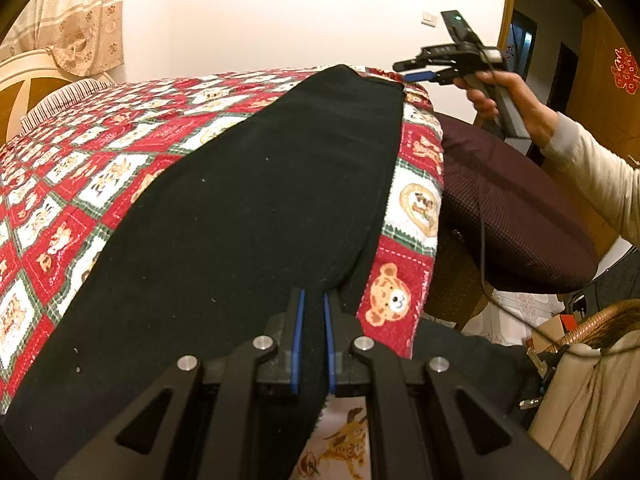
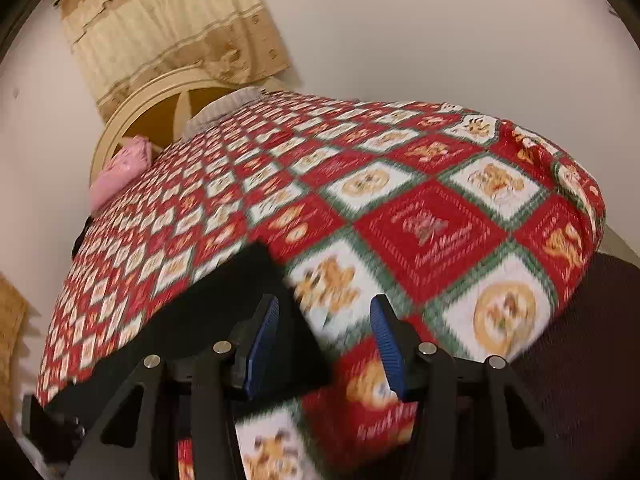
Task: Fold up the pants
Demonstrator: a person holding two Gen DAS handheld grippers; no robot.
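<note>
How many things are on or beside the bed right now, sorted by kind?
Pants: 1
Quilt: 1
Pillows: 2, striped and pink
Hand-held grippers: 2, left shut on the pants, right open
Wicker basket: 1
Total: 7

Black pants [image 1: 248, 184], red-white-green bear-print checked quilt [image 2: 400, 208], blue-padded black gripper [image 1: 313, 312]

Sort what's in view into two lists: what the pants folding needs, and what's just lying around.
Needed:
black pants
left tool, shut on the pants' near end
right tool, open, held above the far end
patchwork quilt under the pants

Lying about:
wicker basket
pink pillow
dark cushion
curtain
</note>
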